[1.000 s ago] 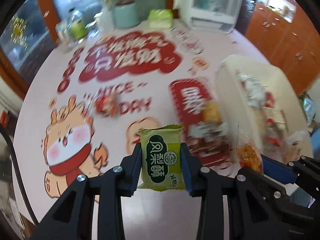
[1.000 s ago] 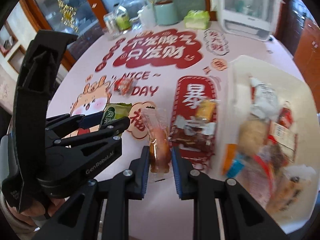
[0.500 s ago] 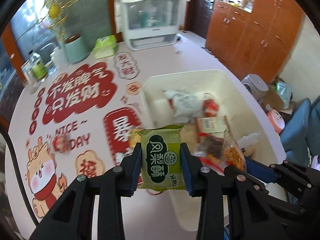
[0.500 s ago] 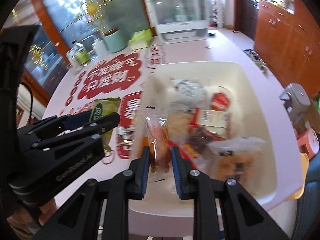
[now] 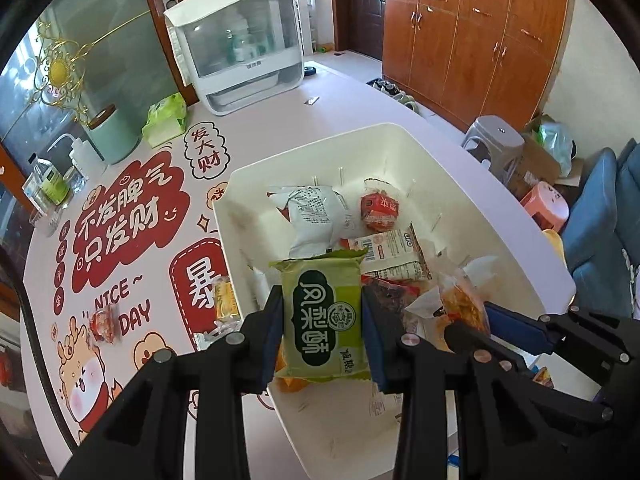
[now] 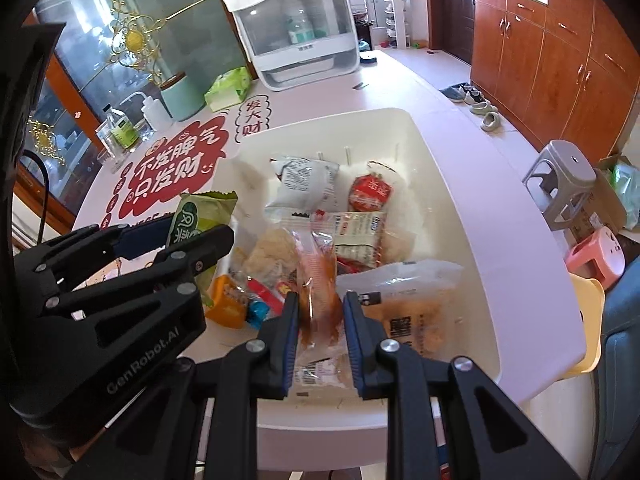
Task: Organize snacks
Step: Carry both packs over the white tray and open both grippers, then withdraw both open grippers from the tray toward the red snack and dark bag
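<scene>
One pink counter (image 5: 352, 92) with red printed characters stretches ahead of both tools and carries one white plastic bin (image 6: 472, 216), which sits directly below and ahead of them. At the counter's far end, beyond the bin, stands one white lidded cabinet (image 5: 240, 52), with one mint canister (image 5: 114, 136) and one green tissue pack (image 5: 166, 122) to its left. The bin holds a pile of wrapped snacks, too overlapped to count exactly; one white pouch (image 5: 316, 212) and one red round packet (image 5: 380, 208) lie at its far side. The left hand-held gripper (image 5: 322, 320) is clamped on one green pastry packet (image 5: 324, 316), held upright over the bin's near-left part. The right hand-held gripper (image 6: 320, 320) is clamped on one clear-wrapped orange-brown snack (image 6: 318, 280) above the bin's near edge. Two small snacks (image 5: 105, 320) lie on the counter left of the left tool.
</scene>
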A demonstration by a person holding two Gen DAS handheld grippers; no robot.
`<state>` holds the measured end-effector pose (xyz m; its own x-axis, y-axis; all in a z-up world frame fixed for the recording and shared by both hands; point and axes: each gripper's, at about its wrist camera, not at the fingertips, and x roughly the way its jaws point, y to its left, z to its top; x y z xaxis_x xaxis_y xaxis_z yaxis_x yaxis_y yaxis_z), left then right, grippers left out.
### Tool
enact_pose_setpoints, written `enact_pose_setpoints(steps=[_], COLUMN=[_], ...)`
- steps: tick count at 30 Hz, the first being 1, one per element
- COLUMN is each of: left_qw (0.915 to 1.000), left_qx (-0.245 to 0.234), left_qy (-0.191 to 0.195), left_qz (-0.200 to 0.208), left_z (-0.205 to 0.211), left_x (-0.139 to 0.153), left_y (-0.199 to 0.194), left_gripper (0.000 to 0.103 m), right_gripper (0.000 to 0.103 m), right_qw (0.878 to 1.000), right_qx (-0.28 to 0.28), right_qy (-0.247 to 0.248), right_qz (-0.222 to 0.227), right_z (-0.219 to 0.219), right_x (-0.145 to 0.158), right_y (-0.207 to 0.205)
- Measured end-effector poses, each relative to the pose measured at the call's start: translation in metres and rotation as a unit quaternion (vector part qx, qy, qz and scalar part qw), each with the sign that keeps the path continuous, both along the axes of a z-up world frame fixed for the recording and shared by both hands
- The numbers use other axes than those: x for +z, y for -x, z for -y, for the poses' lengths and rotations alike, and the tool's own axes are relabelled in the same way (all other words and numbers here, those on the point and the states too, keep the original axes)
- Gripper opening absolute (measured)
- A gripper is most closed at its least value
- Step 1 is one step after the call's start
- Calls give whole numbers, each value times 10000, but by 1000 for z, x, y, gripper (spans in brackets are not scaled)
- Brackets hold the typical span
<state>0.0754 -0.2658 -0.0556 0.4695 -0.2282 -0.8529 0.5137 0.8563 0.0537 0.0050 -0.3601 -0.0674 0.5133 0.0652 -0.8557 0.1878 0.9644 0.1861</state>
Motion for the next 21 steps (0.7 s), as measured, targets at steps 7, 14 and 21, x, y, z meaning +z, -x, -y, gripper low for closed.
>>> enact_pose_setpoints(steps=[7,14,21], left_qw=[9992,9977,9976], left_qx=[91,205,303], left_qy=[-377,-617,-623], left_qz=[42,168,86], left_z=[3,-6,-23], left_x=[-9,-12,-15], left_y=[-1,0,0], left_gripper=[74,89,89], right_gripper=[27,40,40], right_qw=[9995,9990,9988], right_qx=[18,21,32], right_qy=[220,200,159], right_qz=[-244,-396,-454], right_z=[-3,-5,-9], right_x=[-9,-16,-19], right_y=[-5,-5,-2])
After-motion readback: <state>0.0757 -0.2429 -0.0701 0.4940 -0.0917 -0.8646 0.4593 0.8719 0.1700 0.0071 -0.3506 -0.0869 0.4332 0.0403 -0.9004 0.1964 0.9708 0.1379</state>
